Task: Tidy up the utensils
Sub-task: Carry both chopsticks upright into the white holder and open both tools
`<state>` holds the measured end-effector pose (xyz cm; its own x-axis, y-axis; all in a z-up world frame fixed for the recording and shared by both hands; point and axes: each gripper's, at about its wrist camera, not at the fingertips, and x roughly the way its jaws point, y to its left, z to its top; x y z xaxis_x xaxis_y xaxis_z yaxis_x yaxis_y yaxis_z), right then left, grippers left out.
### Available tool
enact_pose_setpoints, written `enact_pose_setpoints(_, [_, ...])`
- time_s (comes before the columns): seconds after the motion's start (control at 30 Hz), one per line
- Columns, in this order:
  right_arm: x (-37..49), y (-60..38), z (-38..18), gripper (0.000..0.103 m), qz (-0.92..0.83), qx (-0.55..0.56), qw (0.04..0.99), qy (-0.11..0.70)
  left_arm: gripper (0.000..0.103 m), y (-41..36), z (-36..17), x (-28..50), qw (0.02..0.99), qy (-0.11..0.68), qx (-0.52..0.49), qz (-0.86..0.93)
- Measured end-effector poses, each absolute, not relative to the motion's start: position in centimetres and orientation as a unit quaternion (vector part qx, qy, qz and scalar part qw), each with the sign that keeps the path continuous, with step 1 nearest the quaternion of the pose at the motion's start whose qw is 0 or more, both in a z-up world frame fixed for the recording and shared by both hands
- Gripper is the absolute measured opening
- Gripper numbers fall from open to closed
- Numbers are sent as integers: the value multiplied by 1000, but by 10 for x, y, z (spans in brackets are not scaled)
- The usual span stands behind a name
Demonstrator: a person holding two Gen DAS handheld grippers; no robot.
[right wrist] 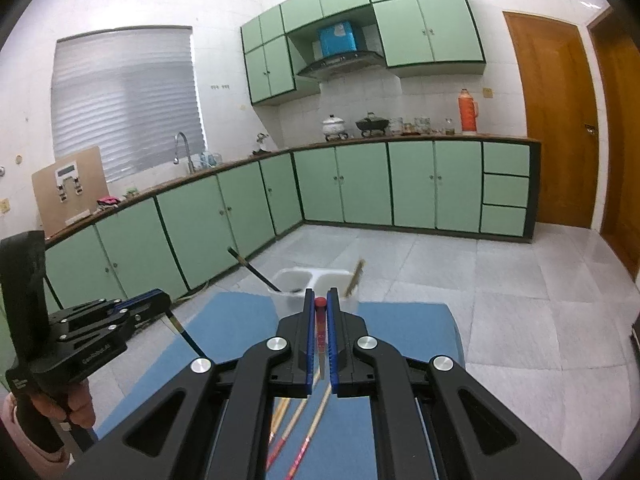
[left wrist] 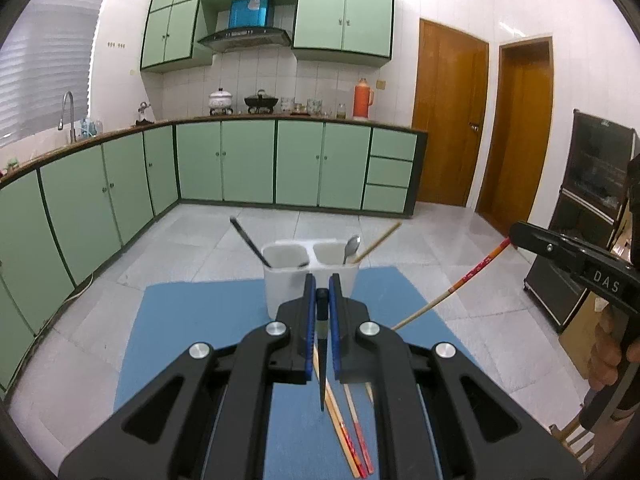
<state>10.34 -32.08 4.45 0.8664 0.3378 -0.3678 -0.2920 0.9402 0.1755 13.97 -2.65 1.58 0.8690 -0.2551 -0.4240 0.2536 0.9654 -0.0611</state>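
Jaws: left gripper (left wrist: 322, 292) clenched on a dark chopstick (left wrist: 322, 356); right gripper (right wrist: 319, 304) clenched on a red-tipped chopstick (right wrist: 320, 330). Both sticks slender, smooth, tapering, held off the table. Ahead: white plastic holder (left wrist: 292, 280), two compartments, holding spoon (left wrist: 352, 247) and sticks. Loose chopsticks (left wrist: 352, 436) on blue mat (left wrist: 180, 340). Step: carrying; next, tip each into a compartment.

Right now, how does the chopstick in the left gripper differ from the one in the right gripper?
The black chopstick in the left gripper is dark with a pale band; the red chopstick in the right gripper is red-topped with a bare wooden tip. The black one looks shorter. Both are clamped near their thick ends, above the blue mat.
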Motion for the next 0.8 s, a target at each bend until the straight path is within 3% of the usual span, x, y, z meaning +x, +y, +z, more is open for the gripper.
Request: enact_pose_setpoints(0.8, [183, -313, 122, 6, 162, 47, 975, 144, 5, -45, 123, 223, 992, 71, -11, -101])
